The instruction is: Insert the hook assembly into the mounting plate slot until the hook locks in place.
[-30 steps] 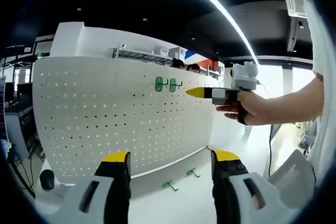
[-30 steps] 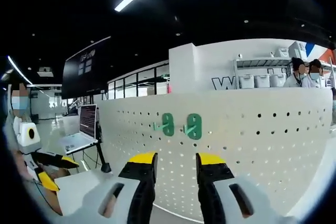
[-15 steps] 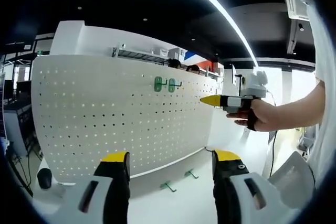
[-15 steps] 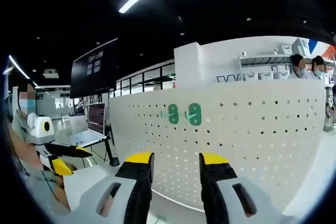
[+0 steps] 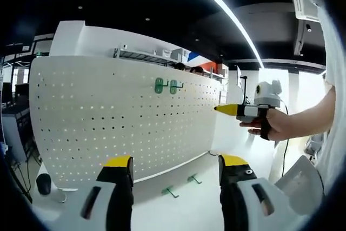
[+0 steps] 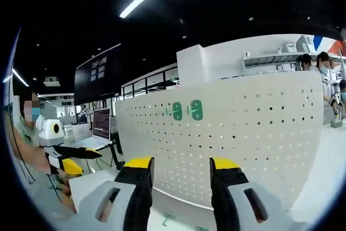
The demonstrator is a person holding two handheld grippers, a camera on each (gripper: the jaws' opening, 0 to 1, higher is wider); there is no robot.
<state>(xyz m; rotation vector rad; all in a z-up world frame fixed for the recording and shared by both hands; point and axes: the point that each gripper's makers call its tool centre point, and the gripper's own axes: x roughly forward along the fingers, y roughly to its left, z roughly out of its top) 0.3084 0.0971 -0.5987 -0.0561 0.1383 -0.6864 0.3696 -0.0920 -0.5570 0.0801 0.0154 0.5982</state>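
A white pegboard mounting plate point(image 5: 108, 117) stands upright on the table, also seen in the right gripper view point(image 6: 254, 133). Two green hooks point(image 5: 158, 85) point(image 5: 173, 86) hang side by side near its top; they show again as green hooks point(image 6: 177, 111) point(image 6: 197, 110). Two loose green hooks point(image 5: 170, 191) point(image 5: 193, 178) lie on the table at the board's foot. My left gripper point(image 5: 174, 163) is open and empty, well back from the board. My right gripper point(image 6: 182, 165) is open and empty too; it appears as the right gripper point(image 5: 238, 110) in a hand, off the board's right end.
A laptop point(image 6: 101, 128) sits on a stand at the left. My left gripper point(image 6: 73, 158) shows at the left edge beside a person. Shelving and people stand behind the board point(image 6: 319, 60). A small dark object point(image 5: 43, 184) lies by the board's left foot.
The right gripper has drawn back from the pegboard, sliding right in the left gripper view, and its jaws stand slightly wider. The two mounted hooks stay put.
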